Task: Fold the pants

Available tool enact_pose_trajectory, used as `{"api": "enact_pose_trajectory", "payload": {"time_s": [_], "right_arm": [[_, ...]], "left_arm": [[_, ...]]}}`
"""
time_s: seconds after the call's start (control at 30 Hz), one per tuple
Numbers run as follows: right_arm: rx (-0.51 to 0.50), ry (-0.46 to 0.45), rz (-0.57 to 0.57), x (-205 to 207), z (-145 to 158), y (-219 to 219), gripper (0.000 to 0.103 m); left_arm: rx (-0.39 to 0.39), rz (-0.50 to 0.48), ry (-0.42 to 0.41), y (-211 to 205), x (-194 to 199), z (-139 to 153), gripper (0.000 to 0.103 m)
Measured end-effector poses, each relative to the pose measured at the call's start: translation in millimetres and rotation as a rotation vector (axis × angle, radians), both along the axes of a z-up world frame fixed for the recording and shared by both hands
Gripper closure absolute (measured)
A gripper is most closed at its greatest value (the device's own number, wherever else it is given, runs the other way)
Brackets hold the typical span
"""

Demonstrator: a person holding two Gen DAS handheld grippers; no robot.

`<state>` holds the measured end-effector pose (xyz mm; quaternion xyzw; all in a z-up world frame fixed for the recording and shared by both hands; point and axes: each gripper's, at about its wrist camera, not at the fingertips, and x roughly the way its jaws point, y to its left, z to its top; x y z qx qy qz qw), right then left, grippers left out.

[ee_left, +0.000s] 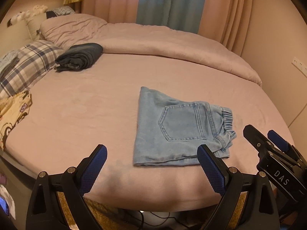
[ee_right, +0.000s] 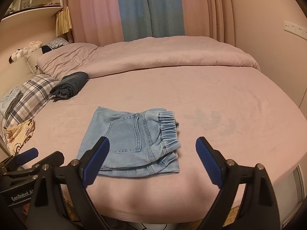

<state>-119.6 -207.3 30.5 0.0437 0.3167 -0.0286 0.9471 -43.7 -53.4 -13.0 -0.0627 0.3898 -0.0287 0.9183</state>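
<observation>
A pair of light blue denim pants with an elastic gathered waistband [ee_right: 130, 140] lies folded into a compact, roughly square bundle on the pink bed sheet [ee_right: 220, 103], sitting in the lower middle of the right wrist view. In the left wrist view the same bundle [ee_left: 172, 130] sits right of centre. A back pocket faces up, and the gathered waistband points toward the right of the frame.

My right gripper [ee_right: 152, 159] hangs over the near edge of the bed with its blue-padded fingers [ee_right: 96, 163] spread wide, holding nothing. My left gripper [ee_left: 151, 169] is likewise spread and empty, its right finger overlapping the bundle's near right corner in the picture; I cannot tell whether it touches.

I judge the denim soft but fairly thick, light enough to lift easily, and not slippery or fragile. Stacked layers may slide apart, so any hold should pinch all layers together at a folded edge or corner, such as the near left corner.

A dark blue folded garment [ee_right: 70, 85] lies in the left middle, well apart, beside a plaid pillow [ee_right: 32, 95].
</observation>
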Motion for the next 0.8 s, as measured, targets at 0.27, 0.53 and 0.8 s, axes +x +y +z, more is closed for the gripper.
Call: {"api": "enact_pose_trajectory", "payload": {"time_s": [0.27,0.53,0.8], "right_arm": [[-0.014,0.019,-0.009,2.0,-3.3,2.8,0.011],[-0.012,0.024,0.011,2.6,-2.5,8.8,0.011],[-0.018,0.034,0.003,3.6,-5.4,10.6,0.011]], "left_arm": [[-0.027,-0.007,0.028,-0.9,2.1,-5.1,0.008],[-0.008,-0.003,0.052,-2.7,4.9,-10.5,0.008],[0.008,0.004,0.055,-0.1,6.2,-11.6,0.008]]}}
